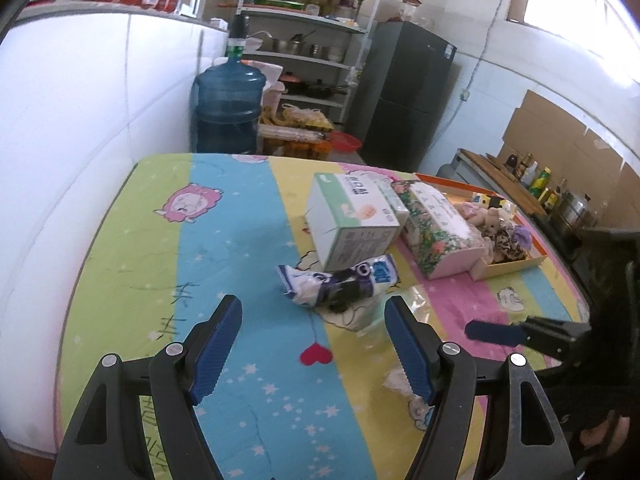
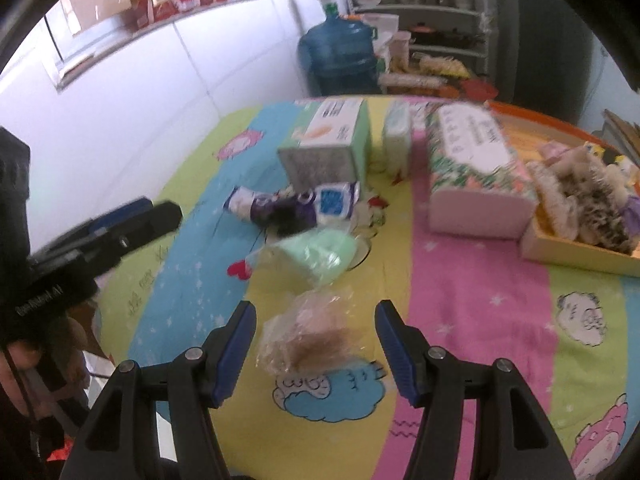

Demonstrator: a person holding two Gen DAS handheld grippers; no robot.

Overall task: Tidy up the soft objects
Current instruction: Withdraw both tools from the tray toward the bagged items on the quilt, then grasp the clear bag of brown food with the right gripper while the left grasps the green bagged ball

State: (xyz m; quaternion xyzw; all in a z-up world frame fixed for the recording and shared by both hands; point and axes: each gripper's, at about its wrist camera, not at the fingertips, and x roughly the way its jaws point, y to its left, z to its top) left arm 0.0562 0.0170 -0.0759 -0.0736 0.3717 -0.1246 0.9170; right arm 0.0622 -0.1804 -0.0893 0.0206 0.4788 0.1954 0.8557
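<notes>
Right claw point(image 2: 316, 344) — spread, empty, above clear crinkled bag point(image 2: 316, 340) on tabletop point(image 2: 480, 300). Advised: lower straddling, pinch mid-bag gently. Left claw point(image 1: 314, 344) — spread, empty.

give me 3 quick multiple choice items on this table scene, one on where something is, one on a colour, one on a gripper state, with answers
1. Where does the clear plastic bag lie?
A. In the orange tray
B. On the cloth in front of the right gripper
C. On the shelf

2. What colour is the heart printed on the tablecloth?
A. Red
B. Black
C. White

3. How does the right gripper stand?
A. Shut on the floral tissue pack
B. Shut and empty
C. Open, holding nothing

Answers: 1 B, the bag sits on the cloth just beyond the two blue pads. 2 A, the heart shows plainly red. 3 C, the jaws stand apart and neither pad presses on the bag.
</notes>
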